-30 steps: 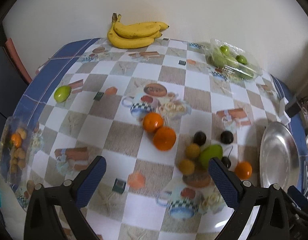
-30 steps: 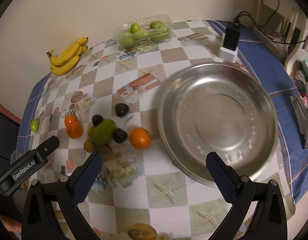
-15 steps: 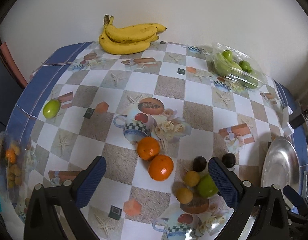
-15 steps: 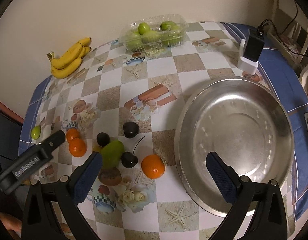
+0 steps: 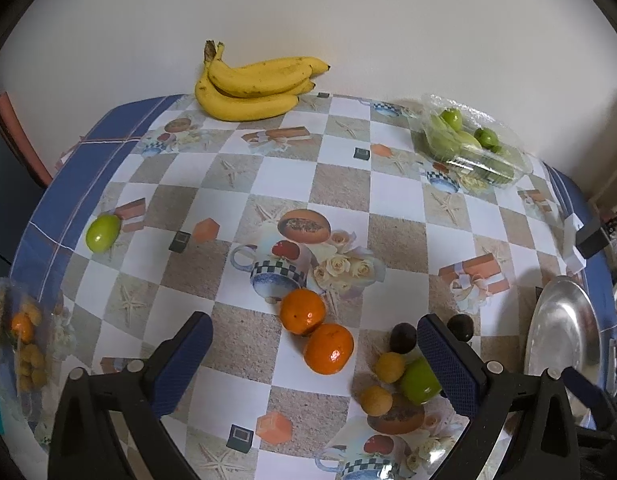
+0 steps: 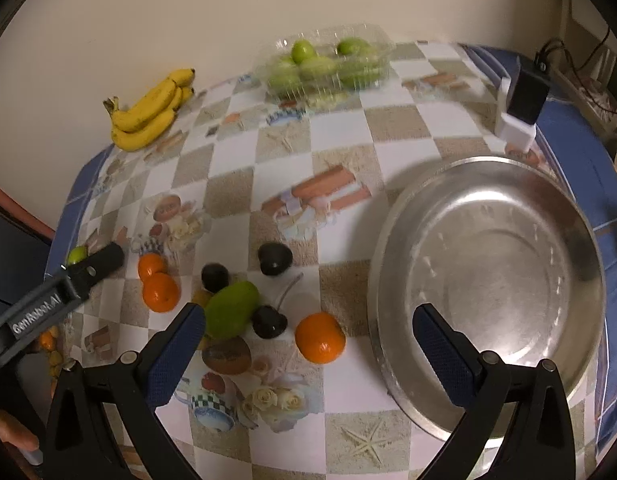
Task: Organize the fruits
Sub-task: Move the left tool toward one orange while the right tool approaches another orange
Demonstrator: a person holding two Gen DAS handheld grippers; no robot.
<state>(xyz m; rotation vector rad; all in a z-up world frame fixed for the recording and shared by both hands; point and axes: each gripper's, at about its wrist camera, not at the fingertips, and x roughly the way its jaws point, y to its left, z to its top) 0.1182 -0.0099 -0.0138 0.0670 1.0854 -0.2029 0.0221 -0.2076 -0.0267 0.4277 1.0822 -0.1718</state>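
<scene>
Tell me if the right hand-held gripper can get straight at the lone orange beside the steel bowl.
Probably yes: the right hand-held gripper is open, the orange lies between its fingers' line, nothing covering it.

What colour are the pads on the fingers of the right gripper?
Dark blue, on black arms; the pads show best in the right wrist view.

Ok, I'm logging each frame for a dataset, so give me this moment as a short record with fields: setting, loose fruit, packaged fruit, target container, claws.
setting: table with checkered tablecloth against a wall
loose fruit: bananas at the wall; two oranges touching; third orange nearest the metal bowl; green mango; dark fruits; lone green fruit at the table's left edge
packaged fruit: clear box of green fruit
target container: metal bowl, nothing in it
left claw: open, holding nothing
right claw: open, holding nothing
</scene>
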